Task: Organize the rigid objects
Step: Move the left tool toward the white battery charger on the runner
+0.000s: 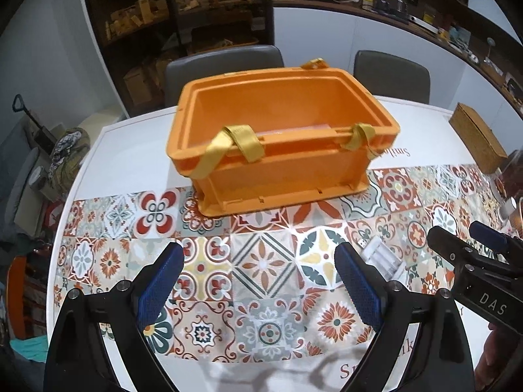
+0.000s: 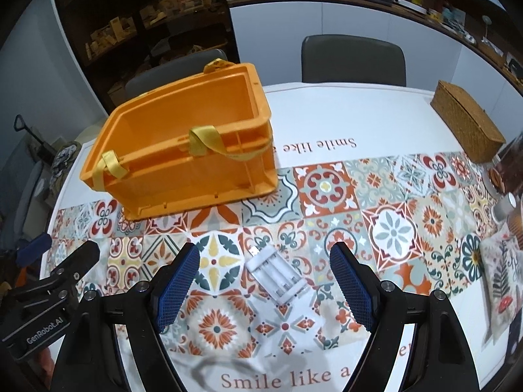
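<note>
An orange plastic crate (image 1: 278, 150) with yellow strap handles stands on the patterned table; in the right wrist view the crate (image 2: 183, 156) is at the left. A white battery charger (image 2: 278, 272) lies flat on the tiles, between and just beyond my right gripper's fingers. It also shows in the left wrist view (image 1: 384, 256), beside my left gripper's right finger. My left gripper (image 1: 260, 277) is open and empty, short of the crate. My right gripper (image 2: 264, 281) is open around the charger's spot, not touching it.
A woven box (image 2: 467, 124) sits at the table's far right. Cups and a brown package (image 2: 510, 176) crowd the right edge, with a printed card (image 2: 500, 281) near it. Two chairs (image 2: 353, 58) stand behind the table. Shelves line the back wall.
</note>
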`<state>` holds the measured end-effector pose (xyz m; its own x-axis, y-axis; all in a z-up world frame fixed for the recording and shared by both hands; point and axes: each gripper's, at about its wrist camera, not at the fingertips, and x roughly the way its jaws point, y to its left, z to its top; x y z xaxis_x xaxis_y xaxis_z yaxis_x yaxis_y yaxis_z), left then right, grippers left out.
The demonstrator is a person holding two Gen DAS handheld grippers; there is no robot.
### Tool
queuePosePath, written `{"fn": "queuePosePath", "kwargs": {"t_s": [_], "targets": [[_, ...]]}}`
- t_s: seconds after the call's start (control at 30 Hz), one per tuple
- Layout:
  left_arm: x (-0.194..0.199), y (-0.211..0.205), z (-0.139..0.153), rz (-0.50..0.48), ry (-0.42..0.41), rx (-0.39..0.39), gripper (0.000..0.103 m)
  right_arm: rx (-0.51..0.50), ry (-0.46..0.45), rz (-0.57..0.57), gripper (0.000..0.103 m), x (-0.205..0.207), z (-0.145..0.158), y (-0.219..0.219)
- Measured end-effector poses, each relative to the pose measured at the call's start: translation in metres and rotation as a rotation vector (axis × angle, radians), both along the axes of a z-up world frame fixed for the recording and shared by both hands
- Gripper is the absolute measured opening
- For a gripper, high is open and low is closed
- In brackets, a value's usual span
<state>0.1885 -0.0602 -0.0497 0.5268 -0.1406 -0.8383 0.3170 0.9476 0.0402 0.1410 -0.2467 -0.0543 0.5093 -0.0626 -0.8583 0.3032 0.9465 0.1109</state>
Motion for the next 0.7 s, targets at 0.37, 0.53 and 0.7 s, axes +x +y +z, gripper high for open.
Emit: {"fn": "queuePosePath", "kwargs": {"t_s": [0.37, 0.53, 0.7], "targets": [[-0.012, -0.025, -0.026, -0.121, 0.050, -0.032, 0.094, 0.016, 0.022, -0.062, 0.082, -0.026, -0.017, -0.013], [-0.020, -0.039, -0.036, -0.181, 0.064, -0.041, 0.094, 0.022, 0.040, -0.087, 0.082, -0.038, -0.026, -0.021], [-0.025, -0.053, -0.048, -0.231, 0.082, -0.035, 0.094, 0.029, 0.059, -0.117, 0.082, -0.047, -0.034, -0.031]]}}
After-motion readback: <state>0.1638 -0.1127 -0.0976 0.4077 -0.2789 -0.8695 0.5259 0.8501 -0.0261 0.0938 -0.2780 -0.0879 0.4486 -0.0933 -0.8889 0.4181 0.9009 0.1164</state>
